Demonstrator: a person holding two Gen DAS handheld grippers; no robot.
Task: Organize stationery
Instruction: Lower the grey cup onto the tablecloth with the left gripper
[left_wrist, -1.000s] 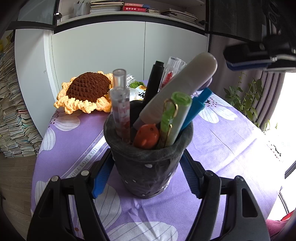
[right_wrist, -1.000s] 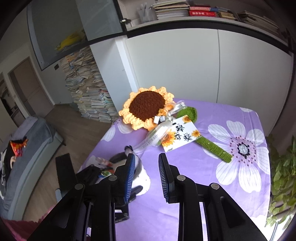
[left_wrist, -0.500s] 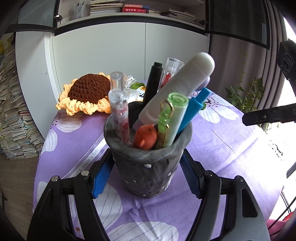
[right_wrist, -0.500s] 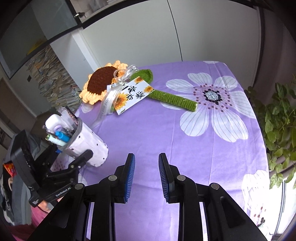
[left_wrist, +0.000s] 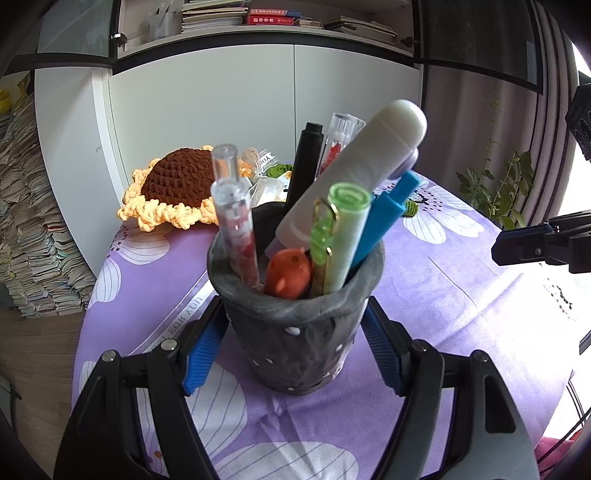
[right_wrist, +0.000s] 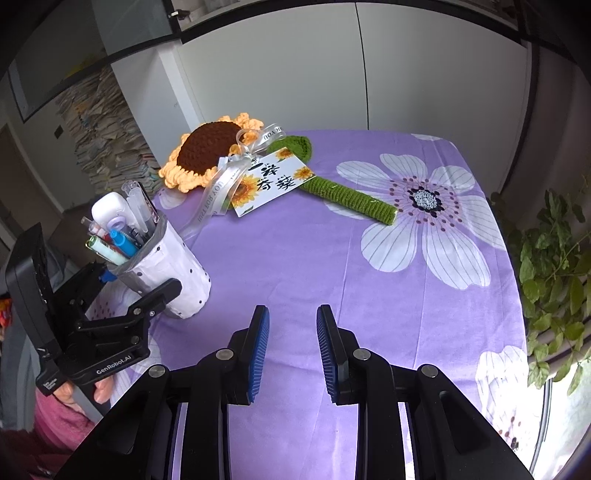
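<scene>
Near the surface's left edge, the pen holder (right_wrist: 162, 273) stands upright between the left gripper (left_wrist: 295, 354) fingers, which have just been opening to release it, while the right gripper (right_wrist: 291, 343) hovers empty, fingers slightly apart.

left gripper (left_wrist: 295, 354) fingers just opening; right gripper (right_wrist: 291, 343) slightly parted, empty

Pen holder (left_wrist: 295, 343): soft wrinkled fabric-like wall, matt, dotted; pens inside mostly plastic, some clear & glossy, green one (left_wrist: 340, 236) w/ shiny gold metal clip; tablecloth (right_wrist: 295, 258): smooth matt purple cloth, creased; sunflower (right_wrist: 207, 151): rough crocheted yarn; ribbon (right_wrist: 225, 177) satiny; card (right_wrist: 271, 181) glossy paper; gripper pads (right_wrist: 258, 347): ribbed blue rubbery, arms matt black plastic w/ metal screws
</scene>
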